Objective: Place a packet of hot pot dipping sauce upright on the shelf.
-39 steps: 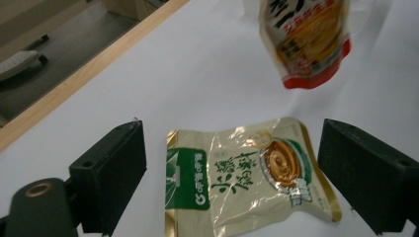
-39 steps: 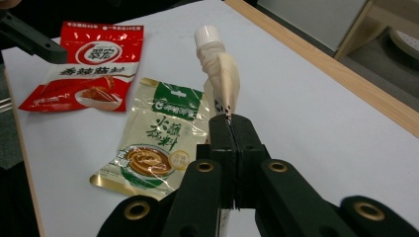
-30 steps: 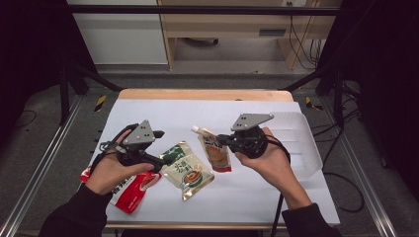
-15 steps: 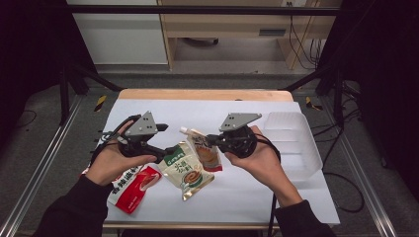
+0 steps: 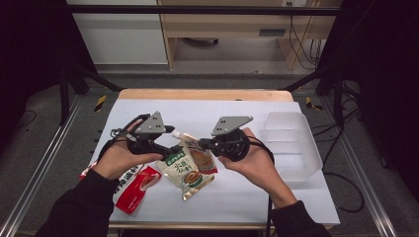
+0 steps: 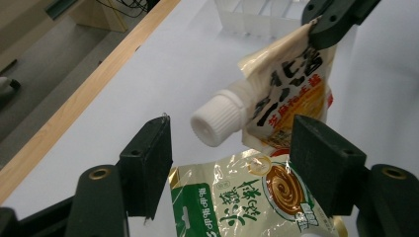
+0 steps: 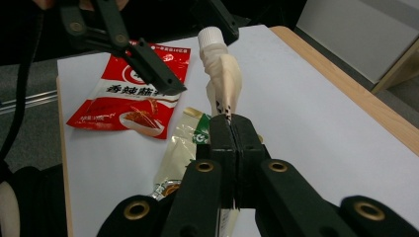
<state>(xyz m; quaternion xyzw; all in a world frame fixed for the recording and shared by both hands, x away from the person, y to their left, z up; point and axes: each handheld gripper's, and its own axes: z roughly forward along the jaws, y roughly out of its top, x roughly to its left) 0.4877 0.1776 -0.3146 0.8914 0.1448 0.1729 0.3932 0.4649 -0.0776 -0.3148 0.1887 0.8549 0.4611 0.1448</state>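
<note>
A beige spouted pouch point(image 7: 225, 74) with a white screw cap point(image 6: 217, 121) hangs above the table. My right gripper point(image 7: 232, 129) is shut on the pouch's lower edge and holds it up; in the high view that gripper point(image 5: 203, 144) sits mid-table. My left gripper point(image 6: 236, 148) faces the cap, with its jaws standing either side of it and not touching. Those jaws have just been closing but remain apart, so it is open. From above, the left gripper point(image 5: 173, 146) meets the pouch point(image 5: 201, 157) from the left.
A green and gold pouch point(image 5: 185, 173) lies flat under the grippers. A red snack pouch point(image 5: 136, 186) rests at the front left near the table edge. A clear plastic bin point(image 5: 291, 143) stands on the right. The white table sheet point(image 5: 207, 111) ends at a wooden far edge.
My right gripper has carried the spouted pouch leftward toward the left gripper. The left gripper's jaws have narrowed and now flank the white cap.
</note>
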